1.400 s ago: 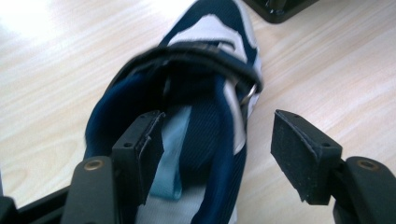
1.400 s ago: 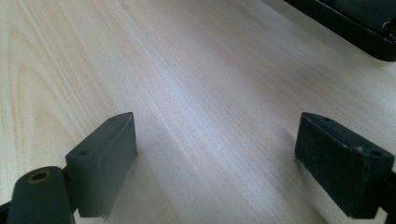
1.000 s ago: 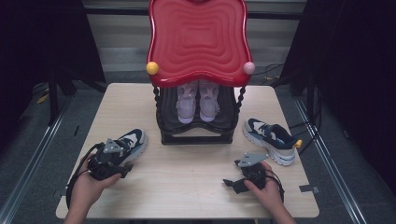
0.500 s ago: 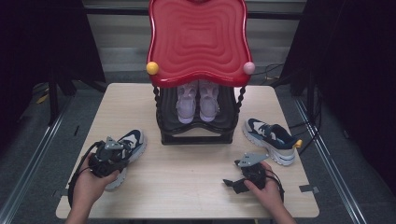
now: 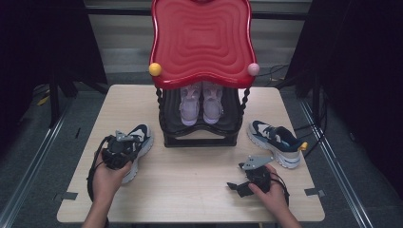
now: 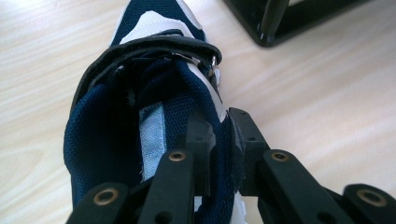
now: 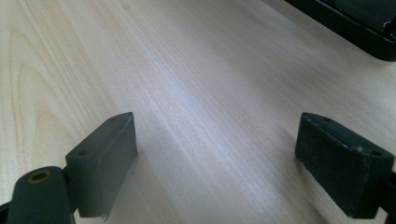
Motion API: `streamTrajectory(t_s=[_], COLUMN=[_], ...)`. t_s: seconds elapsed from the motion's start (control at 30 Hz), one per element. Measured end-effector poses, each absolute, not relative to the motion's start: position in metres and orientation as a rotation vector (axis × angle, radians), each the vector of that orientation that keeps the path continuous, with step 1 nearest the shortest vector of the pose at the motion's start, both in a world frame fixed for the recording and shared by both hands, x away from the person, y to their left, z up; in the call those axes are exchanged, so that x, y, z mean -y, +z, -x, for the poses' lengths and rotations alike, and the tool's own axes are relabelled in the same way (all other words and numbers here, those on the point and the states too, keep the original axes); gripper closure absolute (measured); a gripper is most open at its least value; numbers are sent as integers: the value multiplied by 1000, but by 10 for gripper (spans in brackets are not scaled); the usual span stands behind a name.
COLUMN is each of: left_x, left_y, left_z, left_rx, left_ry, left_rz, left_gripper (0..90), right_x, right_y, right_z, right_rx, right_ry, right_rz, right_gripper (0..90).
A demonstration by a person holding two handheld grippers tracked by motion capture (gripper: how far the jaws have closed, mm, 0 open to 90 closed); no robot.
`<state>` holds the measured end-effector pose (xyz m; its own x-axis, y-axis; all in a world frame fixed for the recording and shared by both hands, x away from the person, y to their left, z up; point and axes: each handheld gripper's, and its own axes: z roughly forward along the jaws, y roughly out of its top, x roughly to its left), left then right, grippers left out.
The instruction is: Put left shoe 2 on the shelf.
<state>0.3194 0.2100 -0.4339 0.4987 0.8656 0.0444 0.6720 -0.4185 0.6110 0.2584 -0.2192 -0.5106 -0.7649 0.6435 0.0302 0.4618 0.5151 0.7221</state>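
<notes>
Near the desk's (image 5: 199, 190) left edge, the navy shoe's (image 5: 138, 142) heel collar is being pinched by the left gripper (image 6: 219, 140), while the right gripper (image 7: 224, 158) is being held spread above bare wood.

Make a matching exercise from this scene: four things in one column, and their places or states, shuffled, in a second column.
Things:
1. left gripper
2. right gripper
3. pink shoes
4. navy shoe on the right

States or places:
A. on the lower shelf of the rack, under its red top
B. jaws wide apart over bare table
C. lying untouched on the table beside the rack
D. jaws closed on the collar of a navy shoe

Pairs: 1-D, 2-B, 3-A, 4-C
</notes>
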Motion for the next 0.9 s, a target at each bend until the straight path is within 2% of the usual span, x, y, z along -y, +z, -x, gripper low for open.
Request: streamTrajectory(t_s=[0.17,0.23,0.37,0.43,0.6,0.9], left_x=[-198,-200,-207,-212,-221,-220], left_y=[-435,-434,-427,-423,-419,-419], left_z=[-325,-325,-320,-318,-312,-301], left_rx=[-1236,-1212,-1178,-1155,-1154,-1137], left_ry=[477,449,506,506,506,425], left_rz=[-2239,-2223,-2238,-2232,-2272,-2290], left_gripper=[767,684,454,409,347,373], right_x=[219,219,219,219,219,219], right_y=[-511,-510,-510,-510,-510,-510], right_z=[-258,-258,-258,-258,-258,-257], right_rx=[-2520,-2521,-2521,-2521,-2521,-2521], right_ry=[1092,1091,1091,1091,1091,1091], right_rz=[-930,-931,-930,-930,-930,-930], right_gripper=[124,124,124,124,123,124])
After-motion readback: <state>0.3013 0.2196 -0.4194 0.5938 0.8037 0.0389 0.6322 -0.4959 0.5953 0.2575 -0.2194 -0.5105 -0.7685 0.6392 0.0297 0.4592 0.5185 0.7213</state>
